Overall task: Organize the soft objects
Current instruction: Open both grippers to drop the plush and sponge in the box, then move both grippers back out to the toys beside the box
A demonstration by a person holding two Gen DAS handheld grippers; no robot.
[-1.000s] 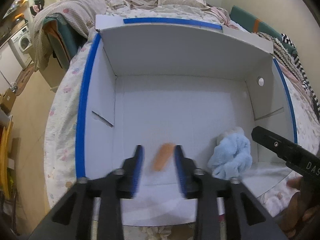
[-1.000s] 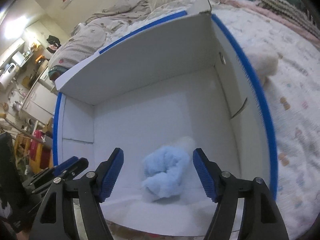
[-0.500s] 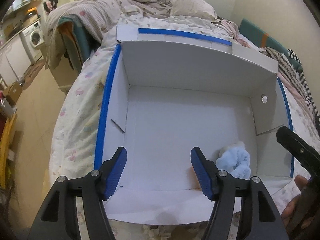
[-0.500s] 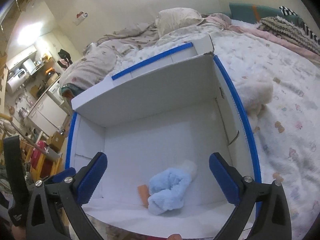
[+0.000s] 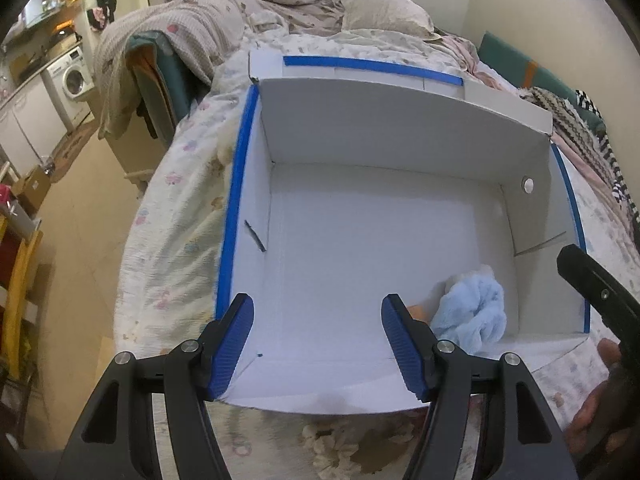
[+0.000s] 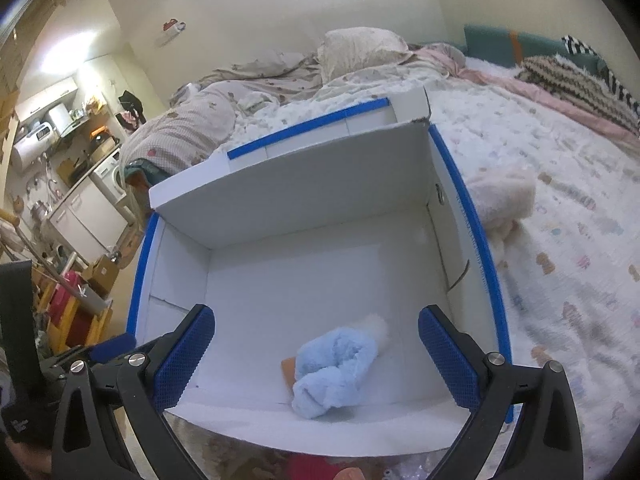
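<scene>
A white box with blue tape on its rim (image 5: 234, 216) (image 6: 486, 276) lies open on the bed. Inside, near its front right corner, lie a fluffy light-blue soft object (image 5: 474, 314) (image 6: 334, 368) and a small orange object (image 5: 418, 312) (image 6: 288, 368) partly hidden beside it. My left gripper (image 5: 318, 346) is open and empty above the box's front edge. My right gripper (image 6: 316, 364) is open and empty, its fingers either side of the blue object but well above it. A cream fluffy object (image 6: 502, 200) lies on the bed right of the box.
The bed has a patterned sheet (image 6: 568, 264), rumpled blankets and a pillow (image 5: 384, 10) at the far end. Striped and knitted cloths (image 6: 576, 76) lie along the right side. A floor with a washing machine (image 5: 74, 76) and shelves is at the left.
My left gripper opened and let the orange object fall into the box. Both grippers drew back and up from the box; my right gripper opened wider.
</scene>
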